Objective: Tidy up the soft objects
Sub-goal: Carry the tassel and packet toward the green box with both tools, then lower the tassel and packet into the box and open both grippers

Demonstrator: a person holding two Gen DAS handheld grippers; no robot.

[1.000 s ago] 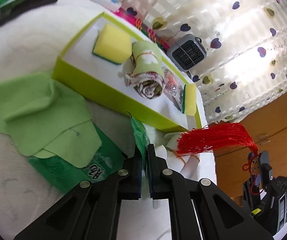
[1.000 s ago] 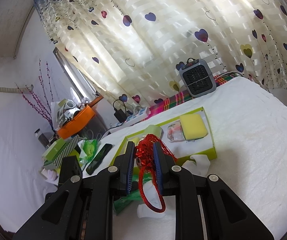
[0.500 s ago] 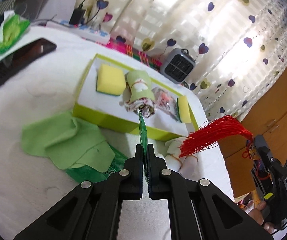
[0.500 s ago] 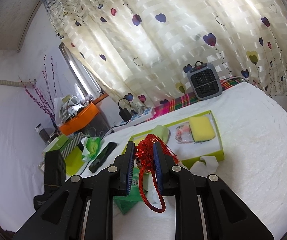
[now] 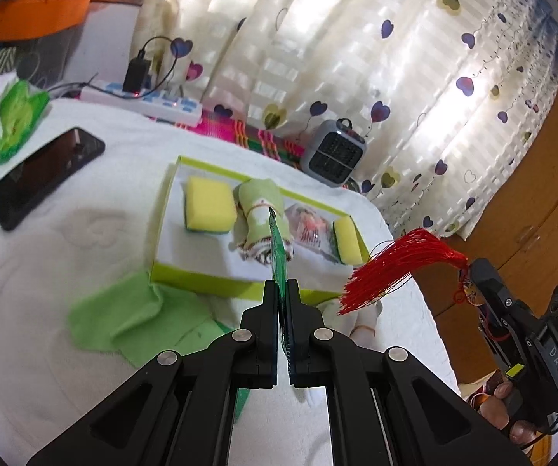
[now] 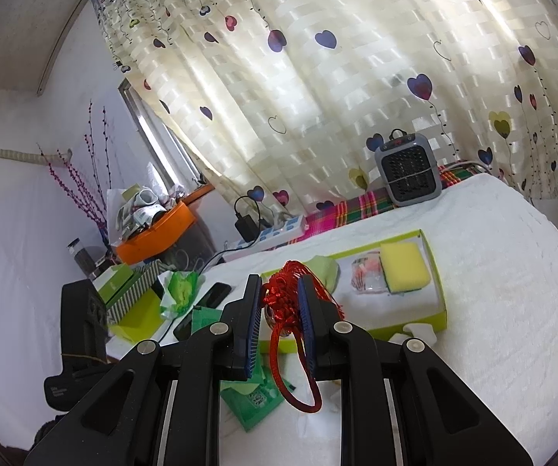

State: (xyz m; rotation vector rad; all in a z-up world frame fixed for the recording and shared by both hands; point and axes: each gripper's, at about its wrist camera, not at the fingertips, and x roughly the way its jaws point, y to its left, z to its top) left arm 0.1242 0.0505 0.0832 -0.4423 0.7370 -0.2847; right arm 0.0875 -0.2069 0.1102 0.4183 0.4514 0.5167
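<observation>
- The left gripper (image 5: 283, 285) is pressed together on a thin green plastic packet (image 5: 279, 248), whose edge stands up between the pads; the rest of the packet hangs below the fingers over the white bed cover (image 5: 65, 240).
- The right gripper (image 6: 279, 295) is closed on a red knotted tassel ornament (image 6: 282, 299); its cord loop hangs below the fingers, and in the left wrist view the red fringe (image 5: 395, 264) is seen fanning out sideways from the gripper.
- A light green cloth (image 5: 131, 318) is seen lying crumpled on the cover, just beside the near wall of the lime-green box lid (image 5: 201, 281).
- Inside the lid, from left to right in the left wrist view, a yellow sponge (image 5: 209, 206), a rolled green cloth (image 5: 261, 209) bound with a band, a small clear packet (image 5: 308, 229) and a second yellow sponge (image 5: 346, 239) set on edge are laid.
- White socks (image 6: 414, 332) are partly seen on the cover just outside the lid's near wall.
- Farther off, a black phone (image 5: 46, 174), a white power strip (image 5: 143, 101), a small grey heater (image 5: 335, 151) and a heart-patterned curtain (image 5: 356, 39) are shown.
</observation>
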